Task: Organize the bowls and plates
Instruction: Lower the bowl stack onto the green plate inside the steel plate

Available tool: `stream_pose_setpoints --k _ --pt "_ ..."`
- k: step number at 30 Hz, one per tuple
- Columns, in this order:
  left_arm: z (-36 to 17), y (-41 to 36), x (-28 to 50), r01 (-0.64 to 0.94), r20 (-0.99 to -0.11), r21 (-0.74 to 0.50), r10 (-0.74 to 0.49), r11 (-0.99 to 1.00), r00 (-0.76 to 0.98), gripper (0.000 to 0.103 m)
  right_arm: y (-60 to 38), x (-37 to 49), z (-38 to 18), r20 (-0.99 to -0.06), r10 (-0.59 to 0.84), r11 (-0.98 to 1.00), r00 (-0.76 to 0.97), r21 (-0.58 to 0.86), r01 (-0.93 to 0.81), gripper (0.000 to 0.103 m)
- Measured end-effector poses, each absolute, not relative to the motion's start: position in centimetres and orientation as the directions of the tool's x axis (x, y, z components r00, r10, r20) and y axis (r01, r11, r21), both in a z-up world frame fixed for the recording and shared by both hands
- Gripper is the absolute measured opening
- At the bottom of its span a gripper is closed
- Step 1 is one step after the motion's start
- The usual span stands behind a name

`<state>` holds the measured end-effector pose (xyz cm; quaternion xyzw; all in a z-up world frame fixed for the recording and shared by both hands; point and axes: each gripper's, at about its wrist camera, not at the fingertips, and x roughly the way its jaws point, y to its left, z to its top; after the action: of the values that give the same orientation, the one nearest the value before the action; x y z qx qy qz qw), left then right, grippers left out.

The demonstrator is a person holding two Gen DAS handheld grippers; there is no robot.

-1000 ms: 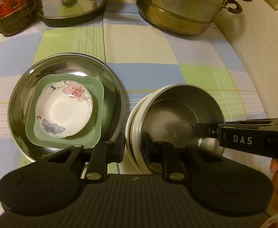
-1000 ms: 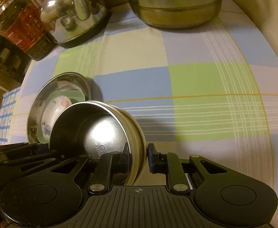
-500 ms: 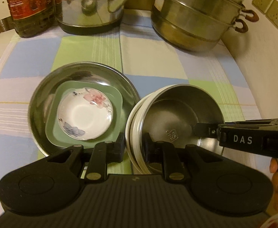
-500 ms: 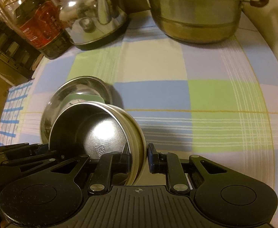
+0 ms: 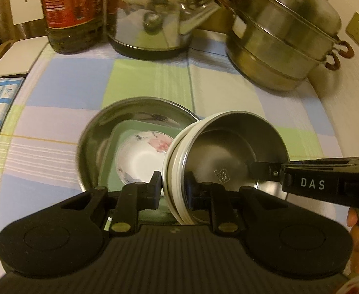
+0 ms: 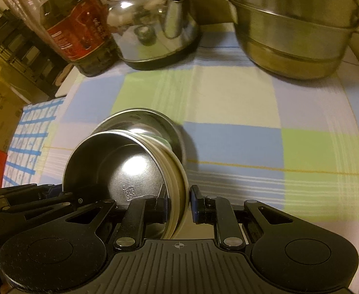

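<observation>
Two nested bowls (image 5: 228,161), a shiny steel one seated inside a cream one, are held tilted at the frame's centre, their rim clamped on the near side by the left gripper (image 5: 172,186) and on the opposite side by the right gripper (image 6: 178,202). Behind and partly hidden by them, a round steel basin (image 5: 130,112) holding a square green plate (image 5: 120,142) and a floral white dish (image 5: 142,156) is seen on the checked cloth (image 5: 228,93), while a glossy kettle (image 5: 155,12), a stacked steamer pot (image 5: 282,39) and an oil bottle (image 5: 69,12) are lined along the top

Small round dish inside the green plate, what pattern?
White with pink and blue flowers, clearest in the left wrist view.
</observation>
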<state>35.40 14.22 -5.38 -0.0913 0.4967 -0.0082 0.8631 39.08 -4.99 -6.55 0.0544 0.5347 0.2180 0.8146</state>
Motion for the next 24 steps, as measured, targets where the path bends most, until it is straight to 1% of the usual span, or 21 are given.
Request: stream_pose_setpoints --k 11,24 --pt "-5.0 17.6 37.1 -0.121 -0.849 -0.144 -0.060 0.982 0.526 0.018 -1.2 41.3 -7.0 -0.844 0.433 0.884 0.317 0.329 -0.332 0.016" --pt "-7.7 19.5 39.1 -0.154 -0.880 -0.164 -0.074 0.974 0.470 0.018 1.6 43.6 -8.7 -0.872 0.397 0.891 0.287 0.292 -0.347 0.016"
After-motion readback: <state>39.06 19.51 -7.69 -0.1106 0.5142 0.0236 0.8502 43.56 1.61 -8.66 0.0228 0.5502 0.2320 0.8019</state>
